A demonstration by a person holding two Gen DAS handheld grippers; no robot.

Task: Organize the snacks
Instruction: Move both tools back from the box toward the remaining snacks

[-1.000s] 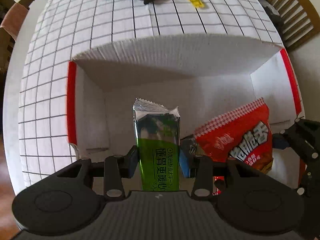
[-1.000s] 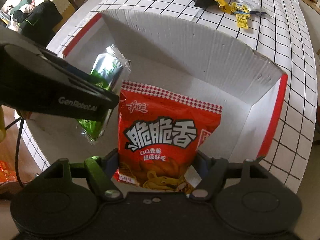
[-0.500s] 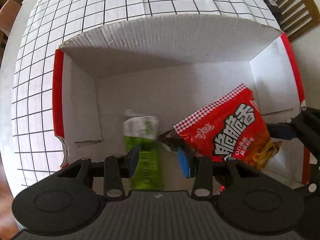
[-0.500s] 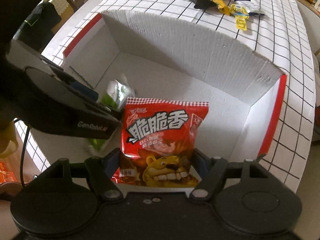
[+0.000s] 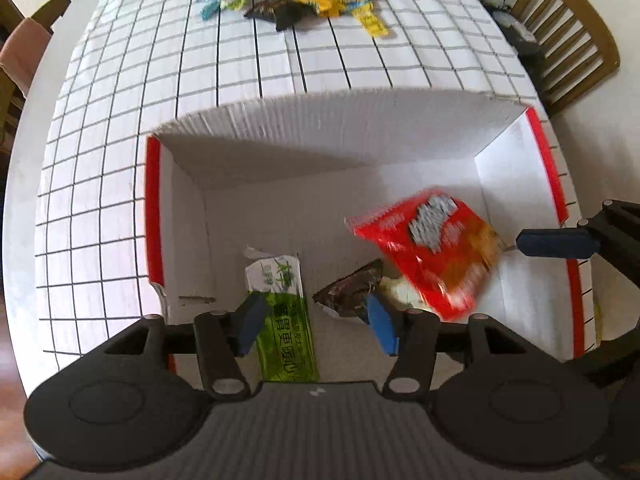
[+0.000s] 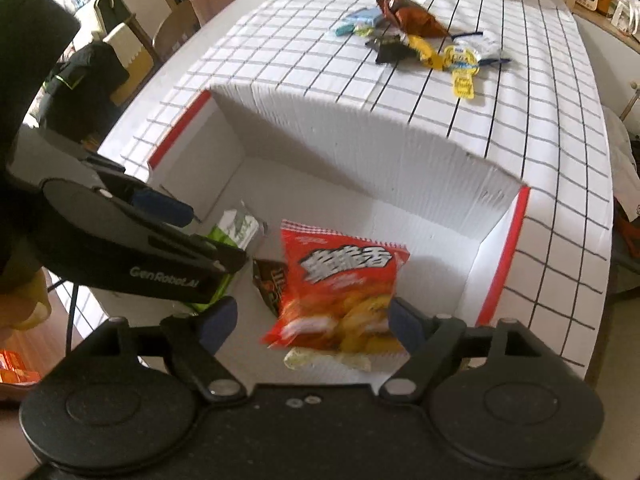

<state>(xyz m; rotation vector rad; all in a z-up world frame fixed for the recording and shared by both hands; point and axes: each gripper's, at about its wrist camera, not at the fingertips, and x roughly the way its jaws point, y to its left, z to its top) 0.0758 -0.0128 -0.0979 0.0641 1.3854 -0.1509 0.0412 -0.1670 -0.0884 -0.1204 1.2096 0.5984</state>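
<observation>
A white box (image 5: 516, 172) with red-edged end flaps sits on the tabletop (image 5: 120, 160), which wears a white cloth with a black grid.

The left claw (image 5: 316, 326) points steeply down into the box, its jaws opening. The green pack (image 5: 286, 320) lies flat on the box floor between the blue pads; in the left view the left pad overlaps its edge, so contact there cannot be told, while the right pad stands clear of it. Its long axis runs from the near wall toward the far wall, with the crimped white end pointing away from the camera.

The right claw (image 6: 310, 326) also hangs over the box, jaws opening. The red bag (image 6: 344, 284) is between its pads, blurred; the pads do not press on it. The bag is tilted, its zigzag top edge toward the far wall and its bottom toward the camera.

A dark wrapper (image 5: 352, 290) lies on the floor between the green pack and the red bag, partly under the bag.

Beyond the box a pile of loose snacks (image 5: 304, 0) lies on the cloth, well apart from it.
</observation>
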